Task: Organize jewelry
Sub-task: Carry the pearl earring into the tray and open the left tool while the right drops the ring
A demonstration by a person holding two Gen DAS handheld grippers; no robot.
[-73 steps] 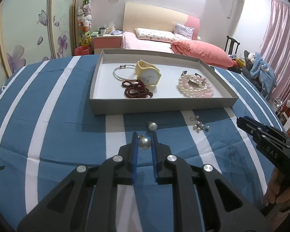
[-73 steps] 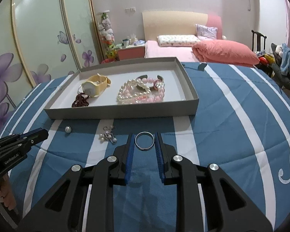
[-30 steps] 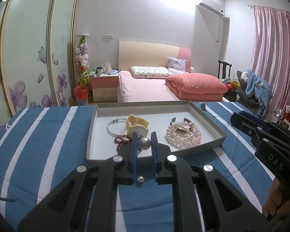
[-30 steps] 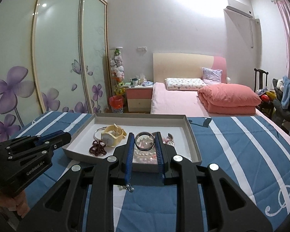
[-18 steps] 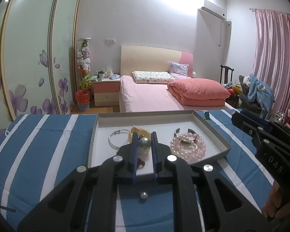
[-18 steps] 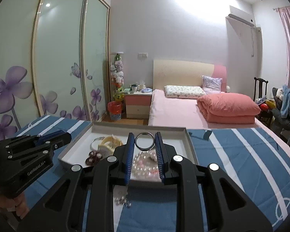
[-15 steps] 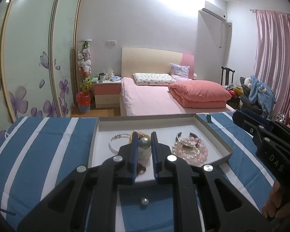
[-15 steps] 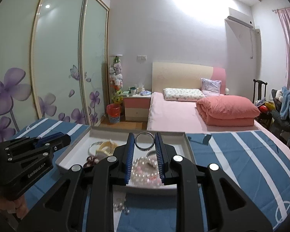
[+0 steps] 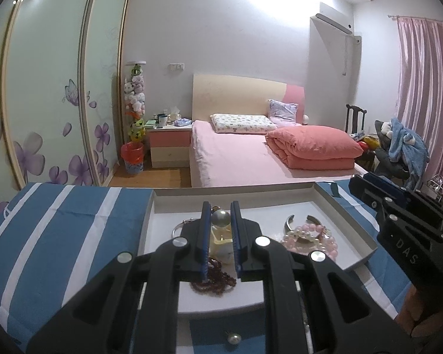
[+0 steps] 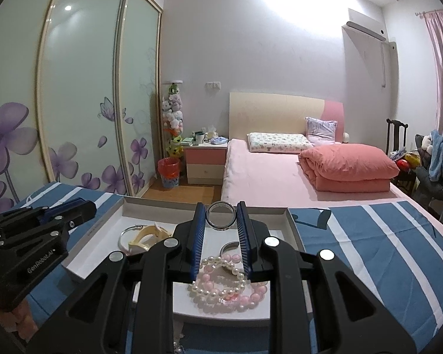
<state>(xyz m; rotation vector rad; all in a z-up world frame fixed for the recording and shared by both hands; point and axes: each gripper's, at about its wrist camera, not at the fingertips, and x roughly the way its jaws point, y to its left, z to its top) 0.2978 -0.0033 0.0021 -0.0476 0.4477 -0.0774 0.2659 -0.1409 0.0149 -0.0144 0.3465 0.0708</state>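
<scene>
- Since 2.4 s ago both grippers have come up off the striped worktop with their loads and now sit over the tray; half a second ago they were a bit further back.
- Left gripper: clamped on a pearl earring, held at the fingertips above the tray's left half.
- Below it in the tray: yellow watch, dark red bead bracelet, thin silver bangle at the left.
- Right gripper: clamped on a silver ring, ring upright between the blue pads, over the tray's right half.
- Under it: pearl and pink bead bracelets piled together, touching; open silver cuff just behind them.
- Second pearl earring lies on the worktop, outside the tray, just in front of its near wall.
- Small pearl cluster at the bottom edge of the right wrist view, mostly hidden; can't tell what it is.
- Each gripper shows in the other's view at the side.
- Background: pink bed, nightstand.
</scene>
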